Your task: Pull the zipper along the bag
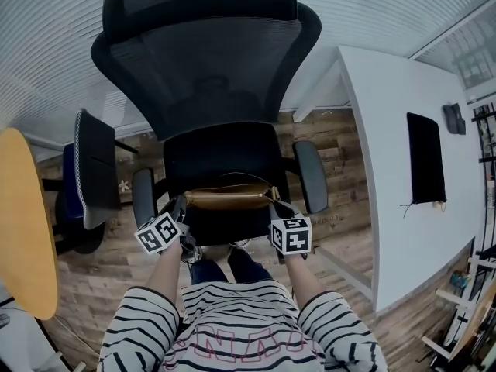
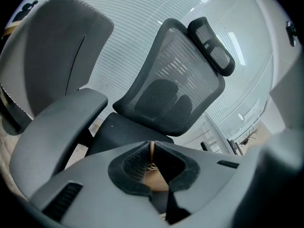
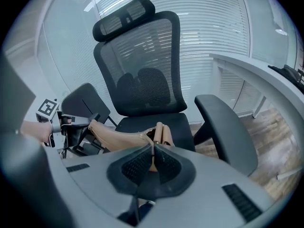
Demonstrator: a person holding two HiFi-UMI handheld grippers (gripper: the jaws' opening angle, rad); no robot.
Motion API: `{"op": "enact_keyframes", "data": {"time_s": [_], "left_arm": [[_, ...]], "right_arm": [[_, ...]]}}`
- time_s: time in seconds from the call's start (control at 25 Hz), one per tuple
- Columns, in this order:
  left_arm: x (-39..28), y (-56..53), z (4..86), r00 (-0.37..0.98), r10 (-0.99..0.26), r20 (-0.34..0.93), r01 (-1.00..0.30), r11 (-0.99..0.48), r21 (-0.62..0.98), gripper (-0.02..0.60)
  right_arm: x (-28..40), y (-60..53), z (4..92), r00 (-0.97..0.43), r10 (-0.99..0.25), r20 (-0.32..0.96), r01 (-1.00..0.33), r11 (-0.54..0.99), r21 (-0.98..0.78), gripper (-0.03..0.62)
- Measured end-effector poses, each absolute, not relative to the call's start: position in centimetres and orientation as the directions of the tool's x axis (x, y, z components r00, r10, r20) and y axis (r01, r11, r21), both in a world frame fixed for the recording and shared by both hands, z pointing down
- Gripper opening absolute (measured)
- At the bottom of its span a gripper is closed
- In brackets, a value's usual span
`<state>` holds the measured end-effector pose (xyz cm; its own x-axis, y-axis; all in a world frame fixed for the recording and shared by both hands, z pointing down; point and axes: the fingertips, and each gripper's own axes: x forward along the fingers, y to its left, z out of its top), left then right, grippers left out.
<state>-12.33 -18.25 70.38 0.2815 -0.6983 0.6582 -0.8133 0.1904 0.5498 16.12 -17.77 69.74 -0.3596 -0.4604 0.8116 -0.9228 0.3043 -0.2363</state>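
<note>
The left gripper [image 2: 152,144] has its fingers [image 2: 134,164] drawn almost together, pinching a thin tan edge of the bag [image 2: 155,180] between the pads. The right gripper [image 3: 153,149] has its fingers [image 3: 135,168] pressed nearly flat together on the bag's other end, right where the zipper line along the top runs out; a small metal bit shows at the tips, too small to make out. In the head view the left gripper [image 1: 180,205] meets the left end of the bag [image 1: 229,198] and the right gripper [image 1: 273,201] meets its right end, each marker cube just below.

The bag is tan and lies lengthwise across the front of the seat of a black office chair [image 1: 225,149], between the two armrests [image 1: 310,175], with a thin dark strap arching over it. The chair's mesh back and headrest rise behind. The person's arms in striped sleeves [image 1: 147,316] reach forward from the bottom of the head view.

Round about: a wooden floor [image 1: 341,142], a white worktop [image 1: 387,208] at the right carrying a flat black item [image 1: 426,157], a second dark chair [image 1: 93,173] at the left, and a yellow round tabletop [image 1: 23,223] at the far left.
</note>
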Motion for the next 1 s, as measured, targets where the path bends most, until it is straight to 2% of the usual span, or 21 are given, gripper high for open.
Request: {"op": "enact_keyframes", "data": {"time_s": [0.56, 0.76, 0.88, 1.0], "left_arm": [[-12.2, -18.5, 70.4, 0.301, -0.656, 0.692, -0.851, 0.143, 0.505, 0.048], [-13.1, -18.0, 69.9, 0.296, -0.618, 0.728, -0.873, 0.135, 0.469, 0.14], [-13.7, -17.7, 69.1, 0.313, -0.611, 0.727, -0.874, 0.116, 0.473, 0.158], [-13.8, -17.8, 67.5, 0.332, -0.612, 0.717, -0.881, 0.07, 0.468, 0.163]], "right_arm": [[16.1, -18.0, 69.9, -0.287, -0.481, 0.828, -0.951, 0.246, -0.187, 0.038], [16.6, -17.5, 69.5, -0.249, -0.495, 0.832, -0.965, 0.197, -0.171, 0.046], [17.1, -17.5, 68.9, -0.221, -0.512, 0.83, -0.974, 0.16, -0.16, 0.128], [17.5, -17.6, 67.7, -0.199, -0.54, 0.818, -0.98, 0.122, -0.158, 0.129]]}}
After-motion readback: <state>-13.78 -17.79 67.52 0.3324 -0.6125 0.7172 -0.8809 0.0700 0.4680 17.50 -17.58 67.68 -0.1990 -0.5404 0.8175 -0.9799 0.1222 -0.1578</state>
